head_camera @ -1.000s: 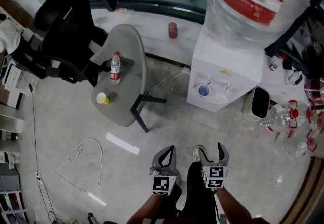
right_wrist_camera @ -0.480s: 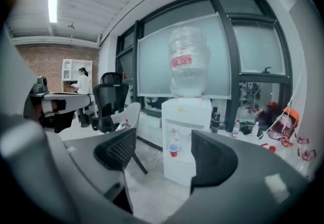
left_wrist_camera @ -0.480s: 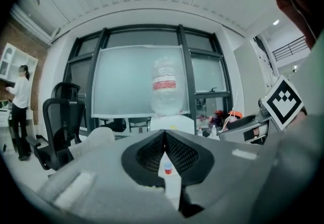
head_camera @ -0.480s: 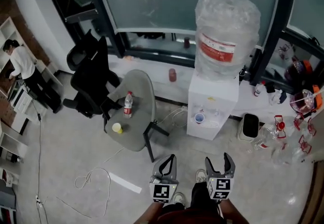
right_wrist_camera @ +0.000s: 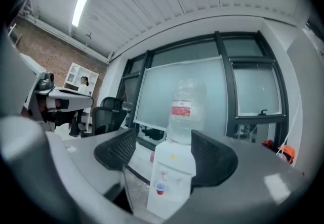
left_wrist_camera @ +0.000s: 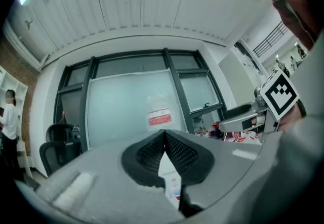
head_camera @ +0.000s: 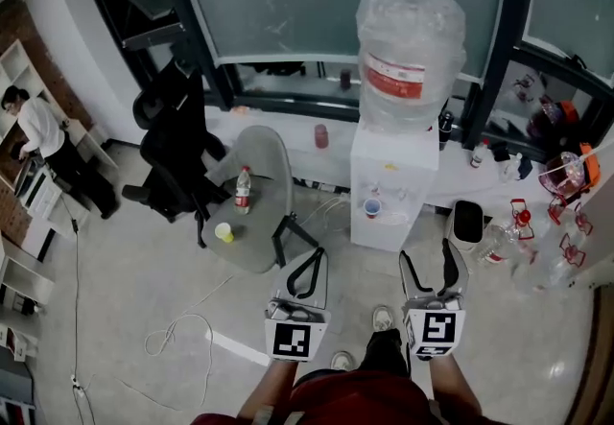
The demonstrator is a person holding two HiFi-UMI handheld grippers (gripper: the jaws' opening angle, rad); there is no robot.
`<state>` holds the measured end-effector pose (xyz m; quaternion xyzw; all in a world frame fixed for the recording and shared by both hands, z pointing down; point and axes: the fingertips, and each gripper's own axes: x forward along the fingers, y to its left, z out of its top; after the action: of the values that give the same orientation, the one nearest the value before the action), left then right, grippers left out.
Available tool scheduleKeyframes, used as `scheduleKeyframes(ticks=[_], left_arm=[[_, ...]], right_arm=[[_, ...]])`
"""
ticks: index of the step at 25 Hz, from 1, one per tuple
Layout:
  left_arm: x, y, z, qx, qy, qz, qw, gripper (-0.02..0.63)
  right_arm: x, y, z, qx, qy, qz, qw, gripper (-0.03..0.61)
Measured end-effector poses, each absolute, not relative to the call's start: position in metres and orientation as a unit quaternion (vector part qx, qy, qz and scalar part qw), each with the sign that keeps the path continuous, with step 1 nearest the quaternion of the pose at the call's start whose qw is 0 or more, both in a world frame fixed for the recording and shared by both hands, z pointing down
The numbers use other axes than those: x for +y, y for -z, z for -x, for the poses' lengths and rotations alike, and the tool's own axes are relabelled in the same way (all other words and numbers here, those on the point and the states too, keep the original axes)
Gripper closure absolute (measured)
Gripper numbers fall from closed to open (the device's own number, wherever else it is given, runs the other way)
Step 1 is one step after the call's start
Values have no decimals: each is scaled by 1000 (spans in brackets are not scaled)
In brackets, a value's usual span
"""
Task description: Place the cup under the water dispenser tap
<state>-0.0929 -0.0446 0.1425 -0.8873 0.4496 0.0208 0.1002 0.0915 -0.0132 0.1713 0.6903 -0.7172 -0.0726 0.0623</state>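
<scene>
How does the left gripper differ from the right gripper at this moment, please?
The left gripper has its fingers closed tip to tip; the right gripper holds its fingers apart. The right gripper's fingers frame the water dispenser and cup in its view; the left gripper's leave only a sliver. Both are empty and face the dispenser.

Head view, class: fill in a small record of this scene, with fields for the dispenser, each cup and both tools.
water dispenser: white, large bottle on top, in front of the window
small cup: sits in the dispenser's recess under the taps
yellow cup: on the grey table, near a water bottle
left tool: jaws together, holding nothing
right tool: jaws apart, holding nothing, pointed at the dispenser
</scene>
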Motion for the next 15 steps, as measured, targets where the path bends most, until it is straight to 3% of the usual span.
scheduleKeyframes(ticks=[10,15], left_arm=[[-36,-131,90,439,-34,891,113,612],[-36,-135,86,434,-30,894,111,612]], right_arm=[[1,-155,-92,-704,84,-703,44,255],[1,-159,-97,-699,73,-711,39,332]])
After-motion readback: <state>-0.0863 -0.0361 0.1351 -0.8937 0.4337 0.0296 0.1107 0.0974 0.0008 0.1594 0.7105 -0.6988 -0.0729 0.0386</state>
